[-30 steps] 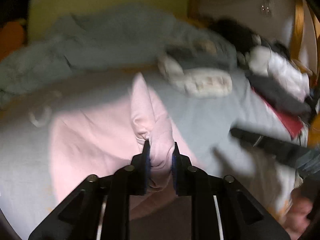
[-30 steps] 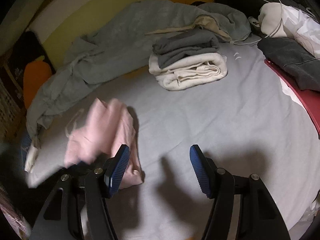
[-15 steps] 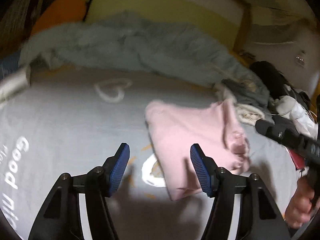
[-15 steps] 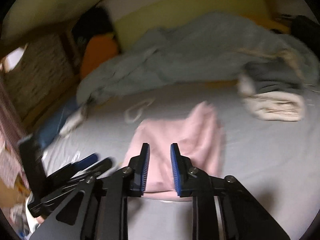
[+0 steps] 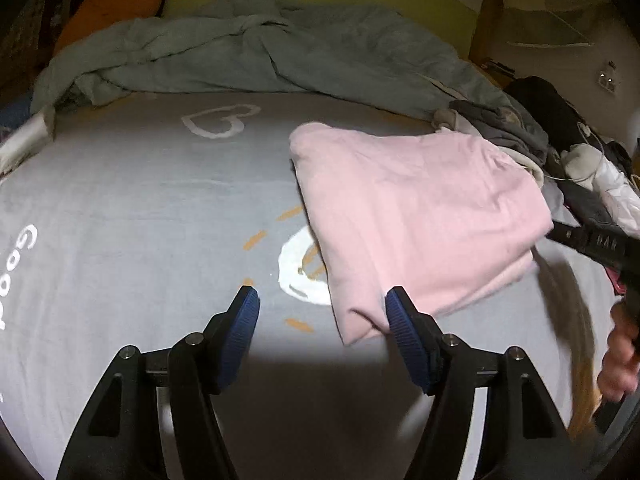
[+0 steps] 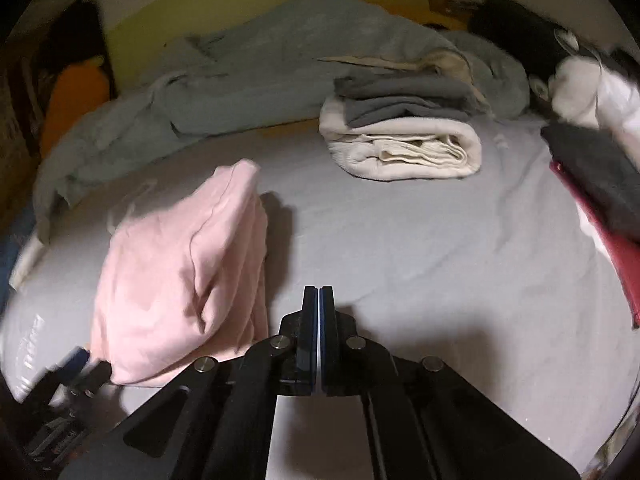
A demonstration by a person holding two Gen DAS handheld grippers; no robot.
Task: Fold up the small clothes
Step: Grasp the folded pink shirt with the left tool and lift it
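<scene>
A pink garment (image 5: 420,216) lies folded on the grey bed sheet (image 5: 140,208). My left gripper (image 5: 320,300) hovers just before its near corner, jaws opening. That corner lies loose by the right fingertip (image 5: 396,308), and the pads do not press it. In the right wrist view the same pink garment (image 6: 180,264) sits to the left of my right gripper (image 6: 319,292), which is shut with nothing between its pads, above bare sheet (image 6: 400,248). The right gripper's black body (image 5: 592,240) and the hand (image 5: 620,356) holding it show at the right edge of the left wrist view.
A folded stack of grey and cream clothes (image 6: 400,136) sits farther back. A rumpled grey-blue blanket (image 5: 260,56) runs along the far side, with an orange cushion (image 5: 112,4) at the back left. Dark and white clothes (image 6: 592,184) pile on the right over a red item.
My left gripper let go of the pink garment, opened and drew back to the left. The right gripper went from open to shut on nothing. The garment now lies flat and folded.
</scene>
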